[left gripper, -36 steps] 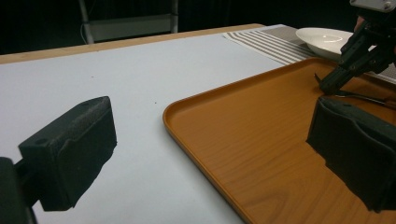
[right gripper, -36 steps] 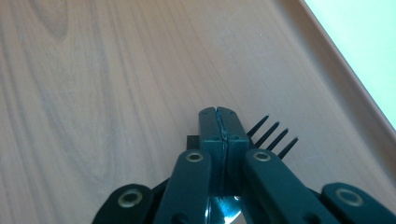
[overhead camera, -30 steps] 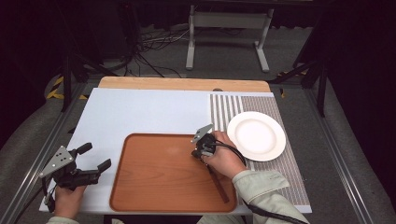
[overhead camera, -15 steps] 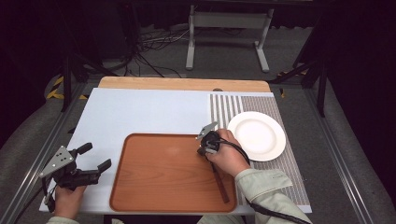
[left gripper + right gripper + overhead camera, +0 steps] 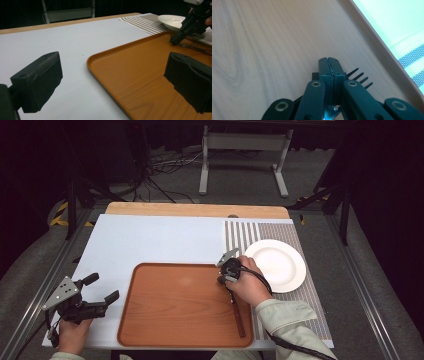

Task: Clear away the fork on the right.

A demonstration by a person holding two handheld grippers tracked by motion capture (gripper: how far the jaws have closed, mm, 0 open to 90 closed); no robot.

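Right tool [image 5: 329, 65], jaws pressed together, grips the fork [image 5: 359, 77] lying on the tray [image 5: 262, 37].

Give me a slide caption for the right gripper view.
Right gripper, jaws shut, over a fork on the wooden tray.

— What is the tray [image 5: 180, 305] made of?
— It looks like wood, or a wood-grain finish, reddish brown, smooth with a soft sheen.
— And the fork [image 5: 359, 77]?
— The tines look dark, and a bright bit of metal glints under the right gripper [image 5: 331, 65], whose arms are matt black with metal rivets.
— The pads [image 5: 40, 80] on the left gripper [image 5: 112, 82]?
— Black, dull, slightly rough, like foam or rubber.
— The plate [image 5: 277, 265]?
— Glossy white, like glazed ceramic, on a striped woven-looking mat [image 5: 310, 295].
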